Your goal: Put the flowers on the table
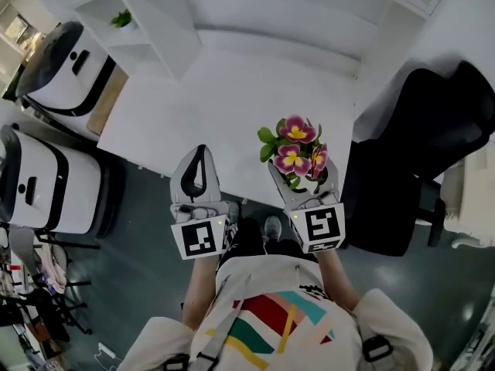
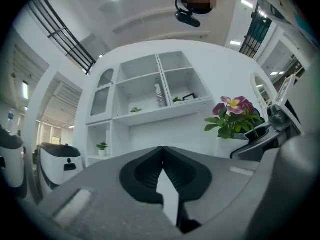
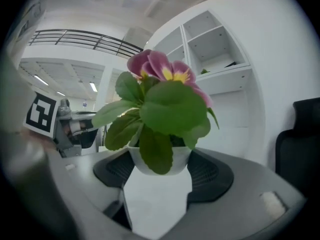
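Pink and yellow flowers [image 1: 296, 149] with green leaves stand in a small white pot [image 3: 182, 156]. My right gripper [image 1: 302, 178] is shut on that pot, which sits upright between the two dark pads [image 3: 212, 174]. The plant hangs over the near right part of the white table [image 1: 232, 99]. To its left, my left gripper [image 1: 201, 154] hovers over the table's near edge. Its jaws meet at the tips with nothing between them [image 2: 161, 150]. The flowers [image 2: 235, 115] also show at the right of the left gripper view. In the head view the leaves hide the pot.
A white shelf unit [image 1: 147, 29] with a small green plant [image 1: 121, 18] stands at the table's far left. Two white rounded machines [image 1: 62, 72] [image 1: 42, 184] stand on the floor to the left. A black chair [image 1: 433, 145] is close on the right.
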### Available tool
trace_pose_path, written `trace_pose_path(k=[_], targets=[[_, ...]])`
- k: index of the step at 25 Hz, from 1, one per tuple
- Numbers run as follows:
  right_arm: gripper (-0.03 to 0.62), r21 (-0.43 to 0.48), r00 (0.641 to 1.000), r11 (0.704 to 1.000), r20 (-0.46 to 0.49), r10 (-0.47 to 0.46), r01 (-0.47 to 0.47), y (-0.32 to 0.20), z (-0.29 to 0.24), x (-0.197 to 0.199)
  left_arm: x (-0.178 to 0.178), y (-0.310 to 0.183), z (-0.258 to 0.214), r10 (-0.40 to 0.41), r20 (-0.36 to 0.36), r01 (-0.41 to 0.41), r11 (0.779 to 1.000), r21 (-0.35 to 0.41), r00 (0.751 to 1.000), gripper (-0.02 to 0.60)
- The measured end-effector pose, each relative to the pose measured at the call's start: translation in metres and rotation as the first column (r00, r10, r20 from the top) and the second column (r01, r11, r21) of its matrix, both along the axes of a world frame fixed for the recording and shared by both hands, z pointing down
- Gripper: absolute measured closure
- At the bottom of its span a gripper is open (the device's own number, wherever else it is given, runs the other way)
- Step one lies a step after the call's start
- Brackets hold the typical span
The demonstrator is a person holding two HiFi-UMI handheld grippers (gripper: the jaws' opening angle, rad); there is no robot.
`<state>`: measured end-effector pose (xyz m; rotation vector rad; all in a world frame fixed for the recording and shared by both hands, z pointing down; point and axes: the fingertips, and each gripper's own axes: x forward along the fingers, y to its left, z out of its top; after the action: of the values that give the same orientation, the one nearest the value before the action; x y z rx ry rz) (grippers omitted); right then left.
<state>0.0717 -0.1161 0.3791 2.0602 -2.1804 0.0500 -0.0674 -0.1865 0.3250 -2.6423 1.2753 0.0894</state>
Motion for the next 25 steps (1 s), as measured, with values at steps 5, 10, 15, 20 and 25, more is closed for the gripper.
trace_pose_path(k=[5,10,15,20,25], targets=[[0.27,0.011,0.987,0.987,-0.01,0.162,-0.162,0.011,-0.005,0.047,0.055,-0.013,-0.008,0.136,-0.016,-0.136,0.991,0.011,0.991,0.578],[0.27,0.017,0.939,0.94,-0.023,0.342,-0.342,0.028,-0.01,0.073,0.097,-0.022,-0.014,0.303,-0.038,-0.303,0.953,0.01,0.952,0.578],[0.27,0.017,0.882,0.882,-0.007,0.471,-0.471,0.045,-0.016,0.099,0.137,-0.019,-0.024,0.426,-0.047,-0.426,0.905,0.013,0.904,0.578],[0.27,0.012,0.841,0.841,0.005,0.541,-0.541,0.046,-0.015,0.101,0.149,-0.028,-0.027,0.492,-0.051,-0.492,0.871,0.011,0.869,0.578],[0.27,0.007,0.815,0.815,0.014,0.579,-0.579,0.034,-0.014,0.105,0.156,-0.047,-0.024,0.522,-0.054,-0.522,0.853,0.003,0.851,0.578]])
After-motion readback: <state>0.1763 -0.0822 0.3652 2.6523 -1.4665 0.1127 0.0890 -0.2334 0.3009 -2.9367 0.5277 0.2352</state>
